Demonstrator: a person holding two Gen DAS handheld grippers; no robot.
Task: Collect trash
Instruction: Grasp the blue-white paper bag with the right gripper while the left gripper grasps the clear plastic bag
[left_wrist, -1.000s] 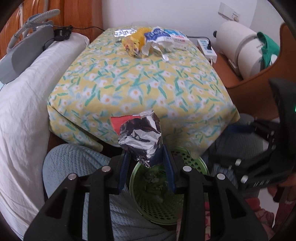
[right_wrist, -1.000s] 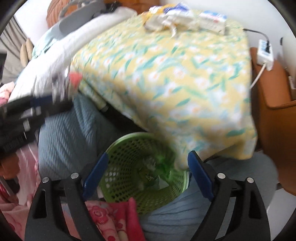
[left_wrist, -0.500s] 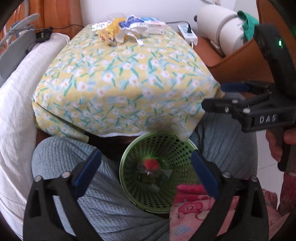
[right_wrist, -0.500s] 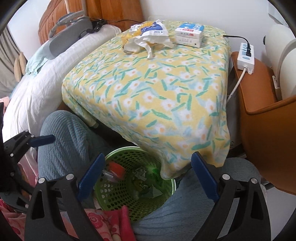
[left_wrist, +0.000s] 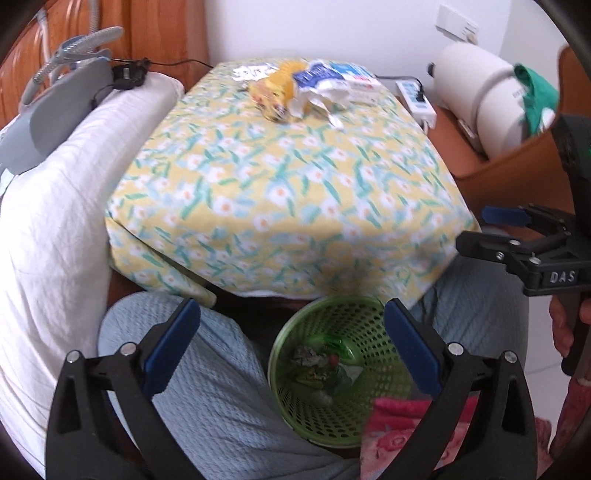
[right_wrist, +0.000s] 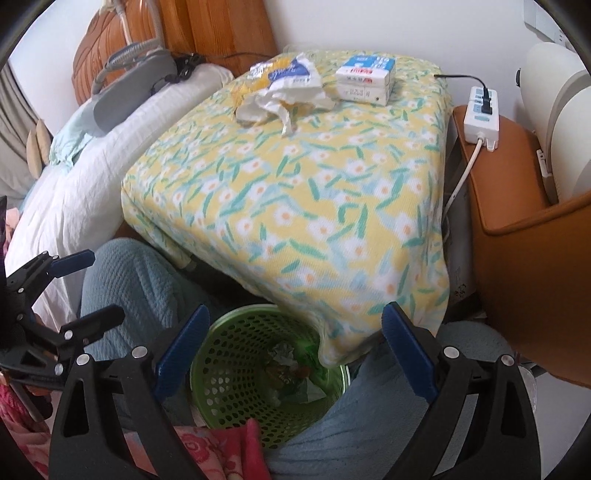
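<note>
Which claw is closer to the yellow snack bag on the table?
Neither is clearly nearer. The left claw and the right claw both hang open above the green basket, far from the yellow snack bag.

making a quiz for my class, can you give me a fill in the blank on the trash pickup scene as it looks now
1. The crumpled wrappers lie at the far end of the floral ____-covered table.
2. The perforated basket between the person's knees is ____ in colour.
3. The left claw and the right claw both stand ____, holding nothing.
4. The white power strip rests on the ____ surface right of the table.

Missing words: cloth; green; open; orange
</note>
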